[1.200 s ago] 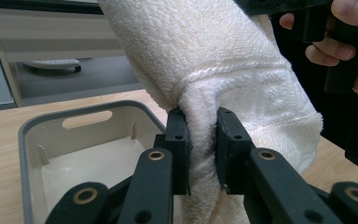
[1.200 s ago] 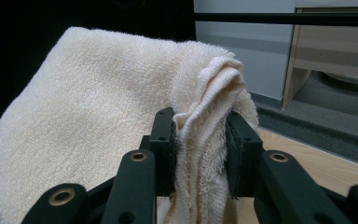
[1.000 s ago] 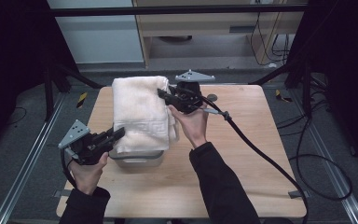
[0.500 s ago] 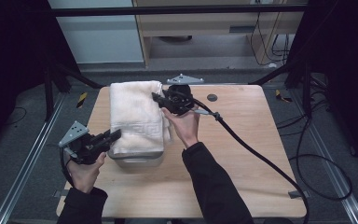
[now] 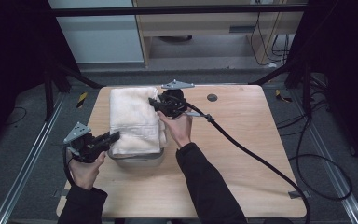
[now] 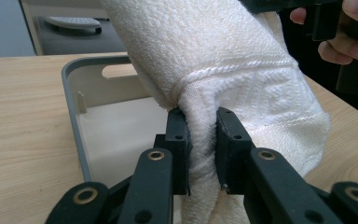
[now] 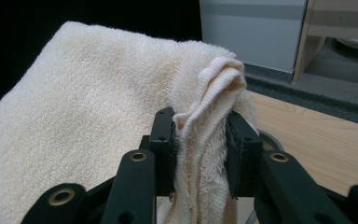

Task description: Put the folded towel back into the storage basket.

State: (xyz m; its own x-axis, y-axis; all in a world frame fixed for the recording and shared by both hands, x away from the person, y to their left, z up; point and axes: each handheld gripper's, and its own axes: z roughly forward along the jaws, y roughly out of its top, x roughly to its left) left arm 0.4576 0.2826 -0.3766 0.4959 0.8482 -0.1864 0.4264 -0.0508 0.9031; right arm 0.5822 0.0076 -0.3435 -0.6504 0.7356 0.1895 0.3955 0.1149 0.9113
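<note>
The folded cream towel lies draped over the grey tray, which stands on the wooden worktop; the tray's rim and pale inner wall are exposed at the towel's near end. The left gripper is clamped on a bunched fold at the towel's near corner, directly above the tray's edge. The right gripper is clamped on the gathered hem at the towel's far corner, on the side away from the left gripper.
</note>
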